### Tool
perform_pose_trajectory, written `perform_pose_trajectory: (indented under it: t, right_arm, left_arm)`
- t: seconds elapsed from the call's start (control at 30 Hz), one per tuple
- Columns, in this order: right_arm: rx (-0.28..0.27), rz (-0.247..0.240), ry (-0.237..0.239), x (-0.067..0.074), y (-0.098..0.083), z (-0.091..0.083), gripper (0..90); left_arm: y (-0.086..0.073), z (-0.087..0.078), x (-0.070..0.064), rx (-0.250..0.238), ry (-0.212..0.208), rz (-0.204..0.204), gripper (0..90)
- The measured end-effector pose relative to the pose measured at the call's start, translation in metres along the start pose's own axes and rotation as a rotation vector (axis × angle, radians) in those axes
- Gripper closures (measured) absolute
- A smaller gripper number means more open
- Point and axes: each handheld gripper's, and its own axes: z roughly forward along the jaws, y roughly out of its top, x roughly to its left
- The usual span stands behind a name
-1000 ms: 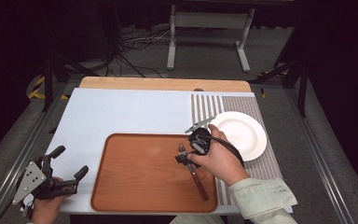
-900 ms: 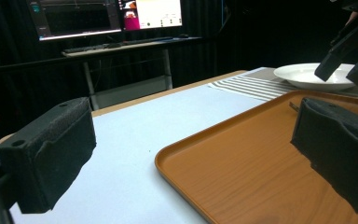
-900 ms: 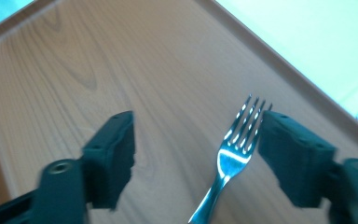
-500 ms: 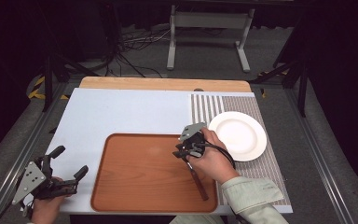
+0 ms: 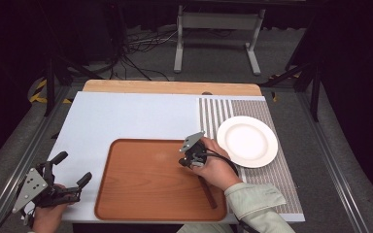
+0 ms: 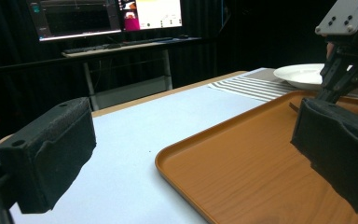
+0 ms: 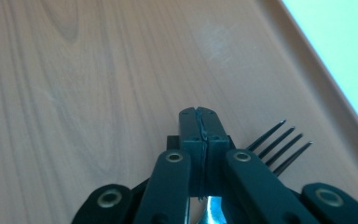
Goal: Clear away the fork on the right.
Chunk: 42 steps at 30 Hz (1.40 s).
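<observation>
Left to right across the counter (image 5: 126,116).

Far left, near edge: left tongs (image 5: 73,169), held low at the corner of the pale blue mat (image 5: 136,114). Same spot as a second ago. Jaws stand wide apart with nothing between them; in the left gripper view the two black pads (image 6: 51,149) frame the mat and the rim of the tray.

Centre: one brown tray (image 5: 141,189), wood-grain face, lying on the mat.

Right part of the tray: right tongs (image 5: 186,160). Change from a second ago: then they stood a little farther toward the plate and higher, jaws partly apart over the fork; now they have come down and left onto the tray, and the jaws have just been closing. They are now pressed tight together. In the right gripper view the fork (image 7: 279,144) sits in that grip, its four dark tines poking out to the right of the closed tips, just above the tray floor. Its brown handle (image 5: 208,191) runs back under the hand toward the near edge.

Right: one white plate (image 5: 246,141), on one striped placemat (image 5: 281,184). Unmoved.

Count: two tongs, one tray, one fork, one plate, one placemat, one mat.

Writing: screens at the back in the left gripper view, text too small to read.
</observation>
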Motion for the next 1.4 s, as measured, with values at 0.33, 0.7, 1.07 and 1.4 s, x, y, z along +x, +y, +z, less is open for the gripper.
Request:
perform_pose_trajectory:
  t: [0.33, 0.7, 1.07, 1.4]
  right_arm:
    - [0.021, 0.007, -0.011, -0.003, -0.003, 0.008, 90.0]
    - [0.032, 0.019, -0.033, -0.006, -0.004, 0.008, 90.0]
    - [0.051, 0.058, -0.073, -0.015, -0.011, 0.002, 90.0]
    - [0.058, 0.088, -0.105, -0.023, -0.020, -0.005, 90.0]
  left_arm:
    - [0.000, 0.000, 0.000, -0.001, 0.000, 0.000, 0.4]
    - [0.000, 0.000, 0.000, 0.000, -0.001, -0.001, 0.4]
    - [0.000, 0.000, 0.000, -0.001, 0.000, 0.000, 0.4]
    - [0.000, 0.000, 0.000, -0.002, -0.001, 0.002, 0.4]
